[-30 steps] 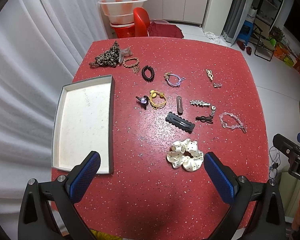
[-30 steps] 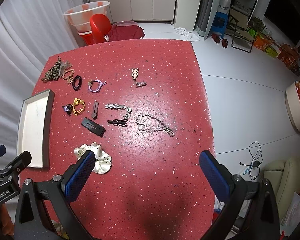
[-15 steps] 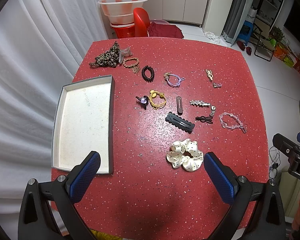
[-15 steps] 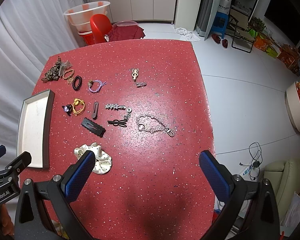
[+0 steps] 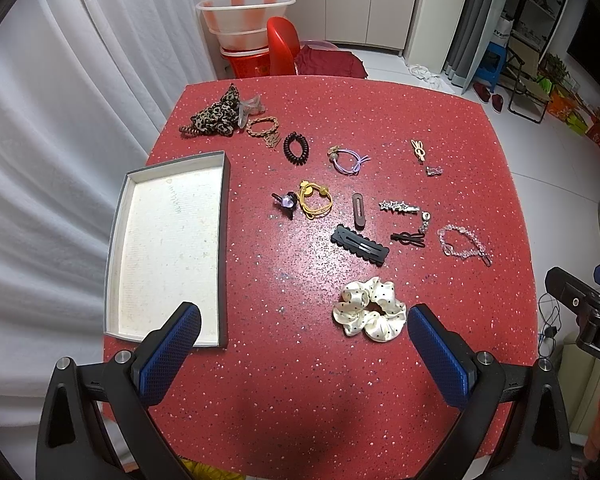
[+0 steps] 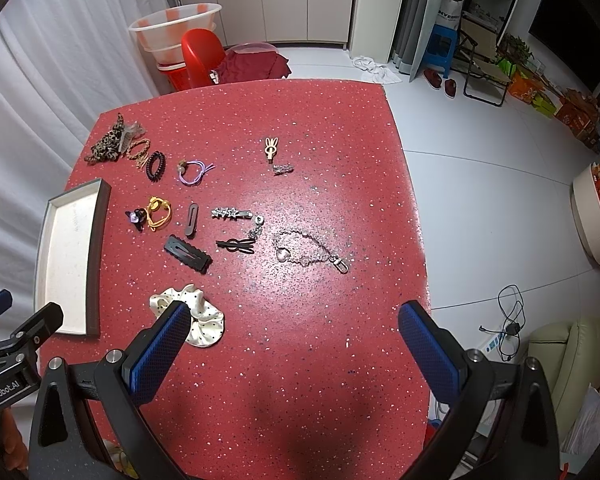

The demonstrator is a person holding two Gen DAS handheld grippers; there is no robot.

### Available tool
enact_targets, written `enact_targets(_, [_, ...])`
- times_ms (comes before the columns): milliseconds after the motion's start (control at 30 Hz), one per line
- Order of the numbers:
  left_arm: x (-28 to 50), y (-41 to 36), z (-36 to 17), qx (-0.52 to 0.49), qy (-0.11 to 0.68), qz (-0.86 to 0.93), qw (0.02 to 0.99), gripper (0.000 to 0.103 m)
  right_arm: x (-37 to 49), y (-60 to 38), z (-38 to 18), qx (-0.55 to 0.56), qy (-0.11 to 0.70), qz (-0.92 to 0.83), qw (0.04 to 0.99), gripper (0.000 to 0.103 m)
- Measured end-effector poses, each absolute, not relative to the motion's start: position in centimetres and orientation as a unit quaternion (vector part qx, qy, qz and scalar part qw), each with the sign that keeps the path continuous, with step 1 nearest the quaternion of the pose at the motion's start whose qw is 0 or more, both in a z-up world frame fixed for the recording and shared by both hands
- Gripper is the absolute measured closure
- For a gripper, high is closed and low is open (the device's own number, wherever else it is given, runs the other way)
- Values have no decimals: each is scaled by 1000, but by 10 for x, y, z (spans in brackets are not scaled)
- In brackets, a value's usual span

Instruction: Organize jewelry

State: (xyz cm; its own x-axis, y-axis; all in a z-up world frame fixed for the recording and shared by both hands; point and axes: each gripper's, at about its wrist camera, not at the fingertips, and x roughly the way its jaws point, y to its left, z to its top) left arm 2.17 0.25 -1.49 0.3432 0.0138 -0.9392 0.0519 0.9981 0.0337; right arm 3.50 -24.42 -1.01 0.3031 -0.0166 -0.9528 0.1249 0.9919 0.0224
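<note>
Red speckled table (image 5: 300, 400), rounded corners, both grippers hover over its near edge. Left gripper (image 5: 304, 354) spread wide, nothing between the blue pads. Right gripper (image 6: 296, 352) also wide apart and empty. Near strip of table in front of both is bare, good free room; far half past the items is bare too. White curtain (image 5: 40, 160) hangs close along the table's left side. Right side drops to open white floor (image 6: 500, 200).

Shallow grey tray (image 5: 225, 240) with a white liner sits along the left edge, its near corner just under the left gripper's left pad; nothing in it. All jewelry lies outside it on the table.

White polka-dot scrunchie (image 5: 368, 310) nearest, just beside the left gripper's right pad; in the right wrist view the right gripper's left pad overlaps it. Behind it is the black scalloped clip (image 5: 359, 245), then a brown oval clip (image 5: 358, 209), yellow hair tie (image 5: 316, 200) touching a purple-and-black clip (image 5: 286, 203). Right of those: star clip (image 5: 398, 206), small black clip (image 5: 407, 238), clear bead bracelet (image 5: 462, 242) closest to the right edge. Further back: purple hair tie (image 5: 348, 158), black spiral tie (image 5: 295, 148), gold bunny clip (image 5: 418, 150). Far left corner holds a leopard scrunchie (image 5: 214, 116) and a braided brown tie (image 5: 262, 126), close together.

Stacked plastic basins (image 5: 246, 20) and a red chair (image 5: 282, 50) stand beyond the far edge.
</note>
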Motion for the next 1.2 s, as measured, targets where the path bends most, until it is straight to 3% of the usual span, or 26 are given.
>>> enact_targets(1200, [19,2,-21,29,578,-10,816,0,33,-248,-20,49,596,-47,800,0])
